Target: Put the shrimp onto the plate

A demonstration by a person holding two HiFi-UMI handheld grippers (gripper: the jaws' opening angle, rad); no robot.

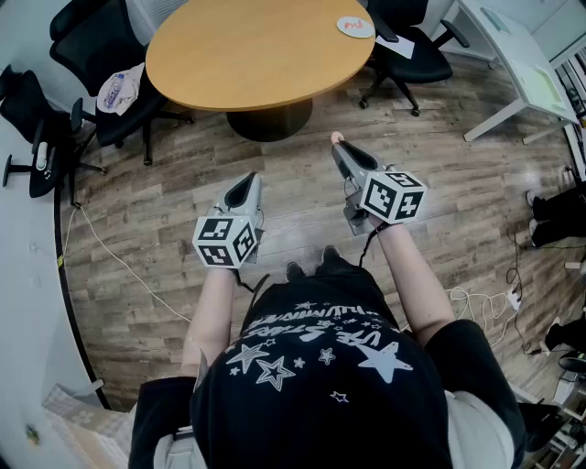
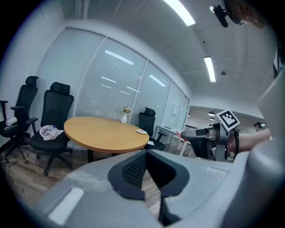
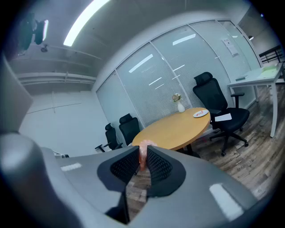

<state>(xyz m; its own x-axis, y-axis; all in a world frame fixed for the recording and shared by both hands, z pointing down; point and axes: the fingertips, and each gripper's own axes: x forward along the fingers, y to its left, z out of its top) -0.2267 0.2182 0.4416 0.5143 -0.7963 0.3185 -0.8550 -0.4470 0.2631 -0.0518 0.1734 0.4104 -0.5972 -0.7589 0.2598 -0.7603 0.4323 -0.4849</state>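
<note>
A pink shrimp (image 3: 143, 153) is pinched between the pads of my right gripper (image 3: 142, 156); in the head view its tip (image 1: 336, 138) pokes out past the gripper (image 1: 341, 148), held in the air over the wood floor. The white plate (image 1: 355, 27) lies at the far right edge of the round wooden table (image 1: 247, 55). It also shows in the right gripper view as a plate (image 3: 201, 114) and in the left gripper view as a plate (image 2: 141, 131). My left gripper (image 1: 249, 183) hovers beside the right one, shut with nothing in it (image 2: 145, 154).
Black office chairs (image 1: 101, 55) ring the table, one carrying a printed bag (image 1: 120, 90), another a sheet of paper (image 1: 396, 46). A small vase (image 3: 180, 107) stands on the table. A white desk (image 1: 513, 55) is at the right. Cables (image 1: 476, 298) trail across the floor.
</note>
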